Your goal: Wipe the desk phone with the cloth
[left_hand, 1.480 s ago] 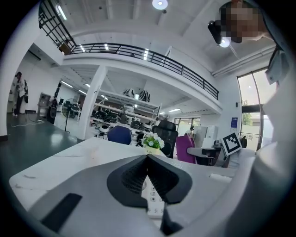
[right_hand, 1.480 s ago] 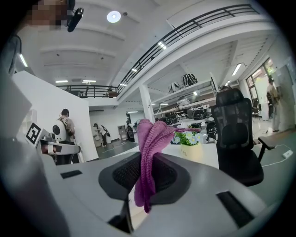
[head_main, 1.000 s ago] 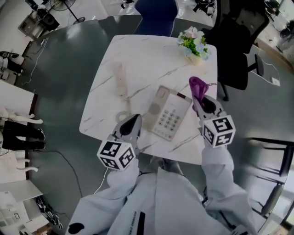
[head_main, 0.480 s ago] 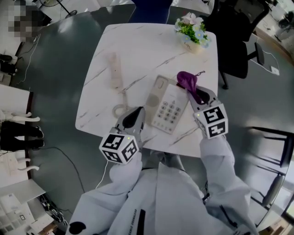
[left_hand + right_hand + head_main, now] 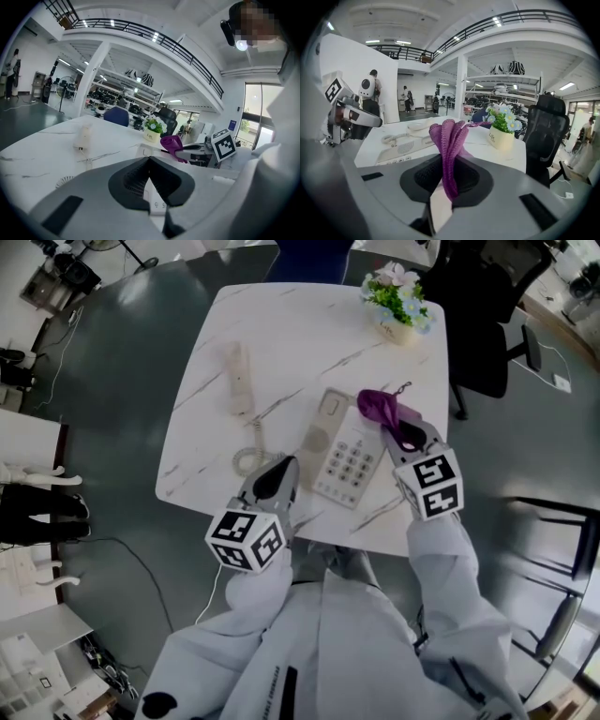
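The beige desk phone (image 5: 339, 454) lies on the white marble table (image 5: 281, 334). Its handset (image 5: 239, 379) is off the base, at the left, joined by a coiled cord (image 5: 249, 461). My right gripper (image 5: 397, 431) is shut on a bunched purple cloth (image 5: 377, 407), which hangs at the phone's upper right corner. The right gripper view shows the cloth (image 5: 447, 136) standing up between the jaws (image 5: 447, 187), with the phone (image 5: 401, 151) below and to the left. My left gripper (image 5: 279, 474) is shut and holds nothing, at the phone's near left edge (image 5: 157, 187).
A pot of flowers (image 5: 398, 301) stands at the table's far right corner. A black office chair (image 5: 487, 324) is to the right of the table and a blue chair (image 5: 314, 259) is behind it. Grey floor surrounds the table.
My right gripper has carried the cloth left, from beside the phone to its upper right corner. The left gripper has stayed by the phone's near left edge.
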Tool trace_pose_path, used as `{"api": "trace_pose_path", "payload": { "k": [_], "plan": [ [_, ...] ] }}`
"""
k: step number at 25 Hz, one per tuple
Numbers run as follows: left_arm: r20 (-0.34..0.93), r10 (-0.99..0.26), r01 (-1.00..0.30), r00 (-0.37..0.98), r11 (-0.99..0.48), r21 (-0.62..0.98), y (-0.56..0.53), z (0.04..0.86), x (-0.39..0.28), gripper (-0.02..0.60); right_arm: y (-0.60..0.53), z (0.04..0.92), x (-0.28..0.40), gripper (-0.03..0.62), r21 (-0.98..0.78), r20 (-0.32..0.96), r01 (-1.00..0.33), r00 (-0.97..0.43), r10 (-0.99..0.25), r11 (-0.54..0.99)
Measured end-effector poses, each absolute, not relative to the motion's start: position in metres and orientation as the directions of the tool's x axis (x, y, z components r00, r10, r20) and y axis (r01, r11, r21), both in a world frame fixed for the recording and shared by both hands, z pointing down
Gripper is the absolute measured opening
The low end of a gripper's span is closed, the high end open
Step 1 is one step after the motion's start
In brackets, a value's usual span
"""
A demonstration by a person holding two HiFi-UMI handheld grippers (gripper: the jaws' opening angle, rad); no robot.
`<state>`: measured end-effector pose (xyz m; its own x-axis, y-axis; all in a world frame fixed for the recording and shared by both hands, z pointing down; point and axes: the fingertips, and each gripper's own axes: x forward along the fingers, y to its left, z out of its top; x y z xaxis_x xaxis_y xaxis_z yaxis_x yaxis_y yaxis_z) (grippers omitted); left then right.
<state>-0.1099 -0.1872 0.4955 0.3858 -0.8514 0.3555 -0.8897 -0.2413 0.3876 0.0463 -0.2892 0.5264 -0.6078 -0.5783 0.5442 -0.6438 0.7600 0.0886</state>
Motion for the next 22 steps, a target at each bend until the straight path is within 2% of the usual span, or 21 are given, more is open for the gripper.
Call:
{"api": "trace_pose_path", "payload": {
  "k": [22],
  "plan": [
    [0.343,-0.799,-0.841,0.494,-0.341,0.420,-0.175,0.502,-0.103,-0.003,-0.262,0.534,0.039,0.041,0.079,0.567,-0.691,-0.562,-0.602,0.719]
  ]
}}
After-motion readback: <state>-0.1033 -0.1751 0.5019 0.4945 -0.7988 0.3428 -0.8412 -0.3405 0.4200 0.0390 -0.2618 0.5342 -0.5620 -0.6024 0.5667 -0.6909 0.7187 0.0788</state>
